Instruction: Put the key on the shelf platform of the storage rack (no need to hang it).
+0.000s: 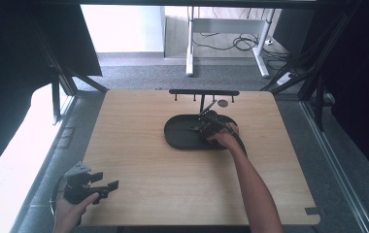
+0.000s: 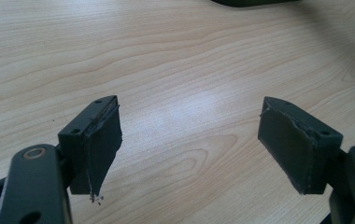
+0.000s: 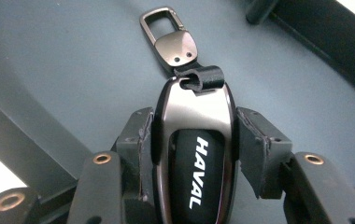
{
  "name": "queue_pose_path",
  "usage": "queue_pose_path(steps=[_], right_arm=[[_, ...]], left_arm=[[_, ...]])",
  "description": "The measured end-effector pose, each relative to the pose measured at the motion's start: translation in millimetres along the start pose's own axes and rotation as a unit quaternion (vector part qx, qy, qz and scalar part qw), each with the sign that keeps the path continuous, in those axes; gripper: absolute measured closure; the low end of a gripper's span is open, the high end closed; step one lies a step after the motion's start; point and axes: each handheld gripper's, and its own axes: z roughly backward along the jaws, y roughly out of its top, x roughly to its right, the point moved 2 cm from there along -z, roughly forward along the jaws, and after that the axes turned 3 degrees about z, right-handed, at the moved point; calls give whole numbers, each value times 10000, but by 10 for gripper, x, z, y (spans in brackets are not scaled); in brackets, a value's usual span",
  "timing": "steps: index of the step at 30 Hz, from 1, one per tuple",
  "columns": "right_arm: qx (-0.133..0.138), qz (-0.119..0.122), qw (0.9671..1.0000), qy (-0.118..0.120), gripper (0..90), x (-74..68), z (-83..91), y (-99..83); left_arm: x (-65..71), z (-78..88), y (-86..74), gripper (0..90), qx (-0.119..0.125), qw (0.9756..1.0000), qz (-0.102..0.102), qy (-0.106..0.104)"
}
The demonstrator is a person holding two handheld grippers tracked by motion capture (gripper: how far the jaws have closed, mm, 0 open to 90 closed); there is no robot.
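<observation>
My right tongs are closed on a car key marked HAVAL, its metal clip pointing away, over the dark oval tray at the far middle of the bench. My left tongs gape wide with nothing between them, near the bench's front left corner.

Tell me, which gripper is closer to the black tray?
Right. The right gripper is over the tray, holding a key fob. The left gripper sits at the table's near-left corner, far off.
</observation>
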Motion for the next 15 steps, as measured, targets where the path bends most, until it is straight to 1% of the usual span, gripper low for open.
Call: queue_pose_path(steps=[5,7,10,13,15], right_arm=[[-29,-74,10000,17,489,42,-28,-27],[13,-86,10000,34,488,56,-32,-35],[34,-84,10000,31,486,61,-32,-40],[70,-31,10000,30,479,57,-34,-49],[75,-12,10000,6,460,49,-31,-53]], left_arm=[[1,-3,0,218,-20,10000,-13,-8],[0,-3,0,218,-18,10000,-11,-6],[3,-3,-1,218,-19,10000,-12,-9],[3,-1,0,217,-15,10000,-13,-10],[0,-1,-1,218,-19,10000,-9,-5]])
